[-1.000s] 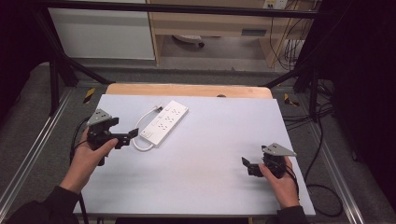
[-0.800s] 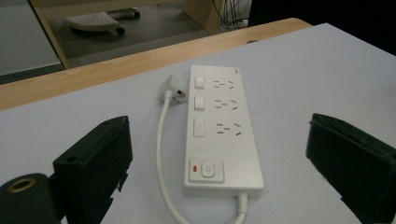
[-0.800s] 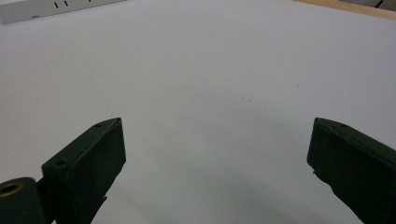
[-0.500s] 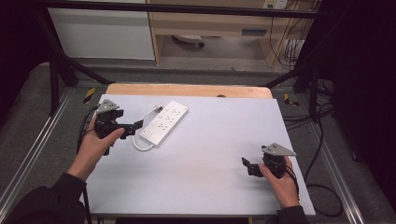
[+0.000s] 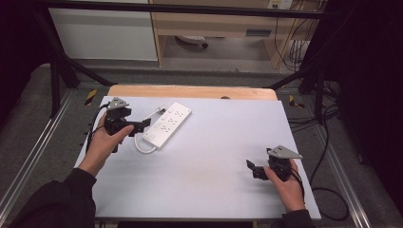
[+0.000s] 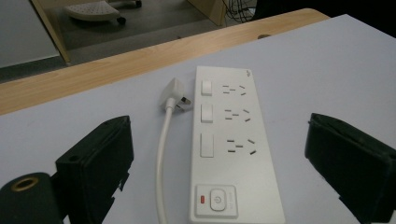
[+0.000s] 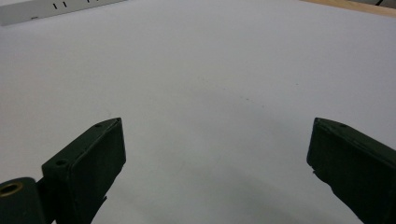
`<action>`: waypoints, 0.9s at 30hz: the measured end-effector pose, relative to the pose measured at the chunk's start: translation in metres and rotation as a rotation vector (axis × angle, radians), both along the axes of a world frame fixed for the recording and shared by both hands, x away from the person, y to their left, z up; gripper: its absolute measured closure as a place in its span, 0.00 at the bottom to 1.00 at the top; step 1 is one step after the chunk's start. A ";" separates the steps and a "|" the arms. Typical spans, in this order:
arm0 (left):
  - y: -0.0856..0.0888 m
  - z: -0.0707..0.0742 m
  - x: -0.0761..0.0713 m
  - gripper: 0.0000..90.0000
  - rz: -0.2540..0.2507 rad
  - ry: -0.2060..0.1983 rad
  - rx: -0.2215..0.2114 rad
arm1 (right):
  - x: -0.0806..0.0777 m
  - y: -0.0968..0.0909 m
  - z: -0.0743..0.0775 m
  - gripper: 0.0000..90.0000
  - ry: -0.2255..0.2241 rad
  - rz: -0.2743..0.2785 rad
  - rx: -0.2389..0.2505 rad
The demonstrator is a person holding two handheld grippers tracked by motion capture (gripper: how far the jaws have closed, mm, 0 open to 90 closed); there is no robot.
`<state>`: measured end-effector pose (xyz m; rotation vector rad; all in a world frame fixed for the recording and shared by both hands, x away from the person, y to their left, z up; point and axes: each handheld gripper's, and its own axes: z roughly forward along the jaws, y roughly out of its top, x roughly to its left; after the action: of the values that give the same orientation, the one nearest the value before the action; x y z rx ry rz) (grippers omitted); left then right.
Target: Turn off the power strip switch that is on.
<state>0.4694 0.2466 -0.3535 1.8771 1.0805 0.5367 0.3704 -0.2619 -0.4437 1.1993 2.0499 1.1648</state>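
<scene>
Approach stage, read from left to right. At left of centre in the high view, my left gripper (image 5: 142,125) hovers at the near end of the white power strip (image 5: 167,125), jaws spread wide and holding nothing. The strip lies flat on the pale grey table (image 5: 214,156), slanting from centre-left up toward the wooden back edge (image 5: 190,91).

In the left gripper view the strip (image 6: 231,154) runs up the middle of the frame between my two black jaws, which stand well apart at lower left and lower right. Its power button (image 6: 216,200) sits at bottom centre, three rocker switches (image 6: 206,113) and three socket groups above it. The white cord (image 6: 162,158) runs along the strip's left side up to the plug (image 6: 175,95), which lies on the table just beside the strip's far end.

At lower right of the high view, my right gripper (image 5: 254,169) rests low over bare table, well apart from the strip, jaws likewise released and empty; in the right gripper view, an edge of the strip (image 7: 56,7) shows at upper left.

I judge the step to be the reach toward the strip's cord and plug. The next move calls for easing my left gripper forward and lower, settling the jaws on either side of the chosen part, then closing.
</scene>
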 end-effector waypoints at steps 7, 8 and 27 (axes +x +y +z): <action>-0.001 -0.003 0.007 0.16 0.013 0.005 0.017 | 0.000 -0.001 0.001 0.06 0.002 -0.003 0.005; -0.002 -0.004 0.007 0.18 0.012 0.004 0.017 | 0.000 -0.001 0.001 0.06 -0.001 -0.004 0.006; -0.021 -0.011 0.023 0.45 0.018 -0.002 0.077 | -0.001 -0.002 0.001 0.06 0.000 -0.013 0.007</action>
<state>0.4926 0.2254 -0.3645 1.9349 1.0895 0.5980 0.3693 -0.2634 -0.4427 1.2138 2.0366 1.1672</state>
